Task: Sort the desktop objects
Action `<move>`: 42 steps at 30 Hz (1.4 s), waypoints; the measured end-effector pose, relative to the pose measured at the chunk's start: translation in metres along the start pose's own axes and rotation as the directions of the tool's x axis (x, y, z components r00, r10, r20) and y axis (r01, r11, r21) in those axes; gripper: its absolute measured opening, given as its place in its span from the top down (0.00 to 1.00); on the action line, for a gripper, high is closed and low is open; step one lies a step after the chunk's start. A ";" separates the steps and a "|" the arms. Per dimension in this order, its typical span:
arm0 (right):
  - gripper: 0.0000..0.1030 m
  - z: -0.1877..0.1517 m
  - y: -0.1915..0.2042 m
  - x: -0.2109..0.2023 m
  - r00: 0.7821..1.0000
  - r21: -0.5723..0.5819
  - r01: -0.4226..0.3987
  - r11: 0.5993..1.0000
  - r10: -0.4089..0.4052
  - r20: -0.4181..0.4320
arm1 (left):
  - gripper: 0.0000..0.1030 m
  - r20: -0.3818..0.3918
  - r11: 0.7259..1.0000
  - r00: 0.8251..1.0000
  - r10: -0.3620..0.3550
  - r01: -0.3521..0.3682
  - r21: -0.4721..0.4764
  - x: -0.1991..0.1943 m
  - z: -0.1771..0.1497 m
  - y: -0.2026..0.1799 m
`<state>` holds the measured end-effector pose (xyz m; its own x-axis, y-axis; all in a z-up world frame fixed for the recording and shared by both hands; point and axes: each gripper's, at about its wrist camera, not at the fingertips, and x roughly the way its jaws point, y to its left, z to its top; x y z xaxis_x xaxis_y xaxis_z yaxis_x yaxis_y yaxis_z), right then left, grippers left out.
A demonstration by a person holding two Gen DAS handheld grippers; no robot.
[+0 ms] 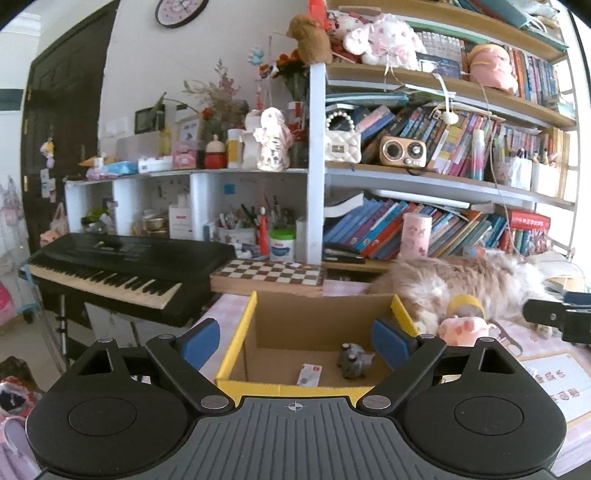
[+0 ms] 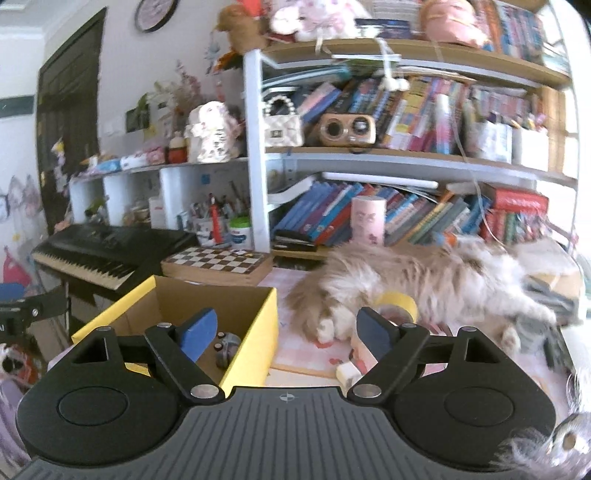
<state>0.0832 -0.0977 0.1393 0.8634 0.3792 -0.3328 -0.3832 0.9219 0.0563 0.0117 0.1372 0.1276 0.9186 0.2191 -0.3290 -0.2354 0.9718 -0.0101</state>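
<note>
- Now the left gripper [image 1: 295, 341] has its blue fingers spread wide, empty, above the open yellow cardboard box [image 1: 236, 350].
- Inside lie a small grey toy [image 1: 354, 360] and a white card [image 1: 309, 374].
- Likewise, the right gripper [image 2: 286, 332] is spread and empty, near the yellow tape roll [image 2: 400, 301].

Yellow-rimmed brown box [image 1: 236, 343] (grey toy [image 1: 354, 360] inside), brown-and-white checkered chessboard [image 1: 271, 271].

Crammed bookshelf [image 1: 443, 177] far right, black keyboard [image 1: 122, 266] and dark door [image 1: 62, 122] left, wall clock [image 1: 181, 11] up top, daylight from right.
</note>
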 end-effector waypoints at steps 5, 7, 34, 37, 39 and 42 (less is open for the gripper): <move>0.20 -0.020 0.000 -0.014 0.998 0.012 0.065 0.998 -0.066 0.008 | 0.11 -0.028 1.000 0.999 0.026 -0.026 -0.014 -0.010 -0.015 -0.002; 0.19 -0.030 0.001 -0.020 0.996 0.028 0.085 0.996 -0.085 -0.006 | 0.10 -0.057 1.000 0.998 0.026 -0.027 -0.014 -0.013 -0.023 -0.004; 0.03 -0.114 0.020 -0.054 0.948 0.010 0.150 0.989 -0.141 -0.285 | 0.10 -0.284 0.994 0.957 -0.062 0.086 0.073 -0.042 -0.090 -0.047; 0.02 -0.116 0.018 -0.055 0.945 0.018 0.154 0.988 -0.142 -0.293 | 0.10 -0.301 0.993 0.951 -0.066 0.093 0.075 -0.040 -0.092 -0.049; 0.02 -0.116 0.016 -0.056 0.944 0.024 0.157 0.987 -0.143 -0.297 | 0.10 -0.306 0.993 0.949 -0.070 0.096 0.073 -0.039 -0.093 -0.049; 0.01 -0.118 0.012 -0.059 0.942 0.042 0.159 0.986 -0.139 -0.306 | 0.09 -0.315 0.991 0.946 -0.079 0.108 0.076 -0.038 -0.094 -0.051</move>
<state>-0.0109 -0.1180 0.0479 0.7659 0.2048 -0.6095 -0.2265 0.9731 0.0423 -0.0408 0.0709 0.0522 0.7874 0.1035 -0.6077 -0.1103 0.9935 0.0263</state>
